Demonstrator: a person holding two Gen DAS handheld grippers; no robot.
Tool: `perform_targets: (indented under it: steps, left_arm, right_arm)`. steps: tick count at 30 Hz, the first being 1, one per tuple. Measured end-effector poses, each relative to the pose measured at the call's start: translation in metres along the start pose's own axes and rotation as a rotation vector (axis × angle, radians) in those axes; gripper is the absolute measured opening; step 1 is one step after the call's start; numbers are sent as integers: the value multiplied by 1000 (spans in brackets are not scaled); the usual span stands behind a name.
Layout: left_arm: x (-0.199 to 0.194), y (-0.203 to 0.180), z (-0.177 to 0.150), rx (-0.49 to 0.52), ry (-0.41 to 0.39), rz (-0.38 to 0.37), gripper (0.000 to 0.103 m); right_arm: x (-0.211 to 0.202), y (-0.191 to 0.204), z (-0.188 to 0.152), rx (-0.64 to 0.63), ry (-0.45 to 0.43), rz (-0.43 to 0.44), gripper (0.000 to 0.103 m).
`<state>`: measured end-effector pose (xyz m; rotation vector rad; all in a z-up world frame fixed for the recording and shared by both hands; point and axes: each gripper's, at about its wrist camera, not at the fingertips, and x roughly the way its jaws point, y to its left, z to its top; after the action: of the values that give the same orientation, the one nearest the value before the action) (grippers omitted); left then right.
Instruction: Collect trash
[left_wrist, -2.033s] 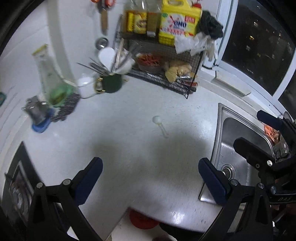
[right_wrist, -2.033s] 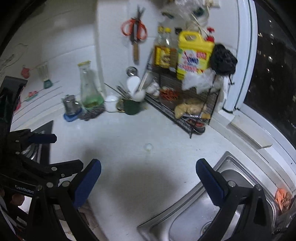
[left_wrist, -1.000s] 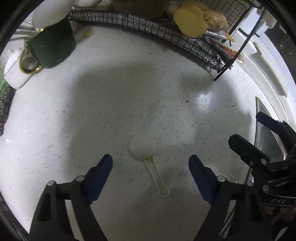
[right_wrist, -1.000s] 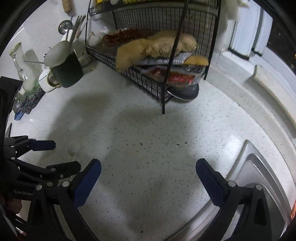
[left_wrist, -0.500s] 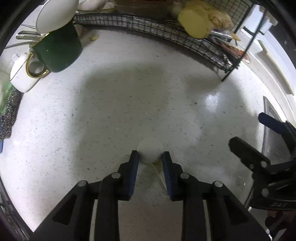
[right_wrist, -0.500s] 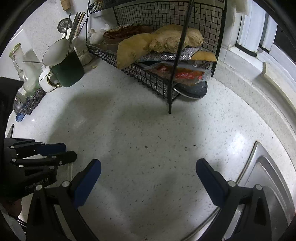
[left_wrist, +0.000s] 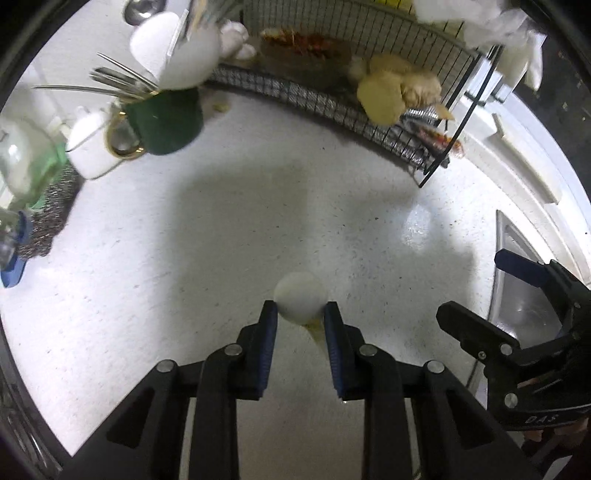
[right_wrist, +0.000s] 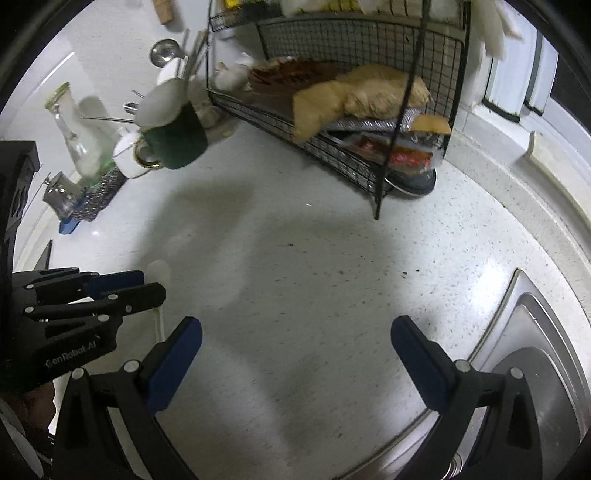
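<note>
My left gripper (left_wrist: 300, 314) is shut on a small white plastic scoop (left_wrist: 301, 297). The scoop's round bowl sticks out past the blue pads and its pale handle runs back between the fingers. The scoop looks lifted a little off the white speckled counter (left_wrist: 221, 240). In the right wrist view the left gripper (right_wrist: 144, 282) shows at the left edge with the scoop (right_wrist: 158, 271) at its tips. My right gripper (right_wrist: 295, 332) is open and empty, above the counter near the sink. It also shows at the right of the left wrist view (left_wrist: 480, 291).
A black wire rack (right_wrist: 332, 110) with food and packets stands at the back. A green mug (left_wrist: 166, 122) with utensils, a white cup (left_wrist: 90, 147), a glass bottle (right_wrist: 77, 136) and a scourer (left_wrist: 51, 206) stand at the left. The steel sink (right_wrist: 535, 369) lies at the right.
My left gripper came down over the scoop, shut on it, and has since raised it slightly. The right gripper stayed open and drifted a little over the counter.
</note>
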<state>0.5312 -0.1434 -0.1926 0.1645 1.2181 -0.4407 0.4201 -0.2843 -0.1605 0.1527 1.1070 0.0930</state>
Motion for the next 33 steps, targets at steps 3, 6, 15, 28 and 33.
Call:
perform_targets:
  steps: [3,6,15,28,33]
  left_arm:
    - [-19,4,-9,-10,-28,2,24]
    - [-35,8,-21,-20,-55,-5,23]
    - [-85,19,-75,-41,-105,-9,13]
    - [-151,40,-175,-63,-169,-25,7]
    - [-176,44,-218,-65,-199,-24,7]
  right_arm:
    - [-14,13,-1,-17,-15,4,102]
    - [-28,24,-5,-41,-39,5,102]
    - [-69,72,-34,-90,-99,17,102]
    - [-116,125,-104,-101,-115,47,102]
    - [-137,139,-136,-106,-127,38,102]
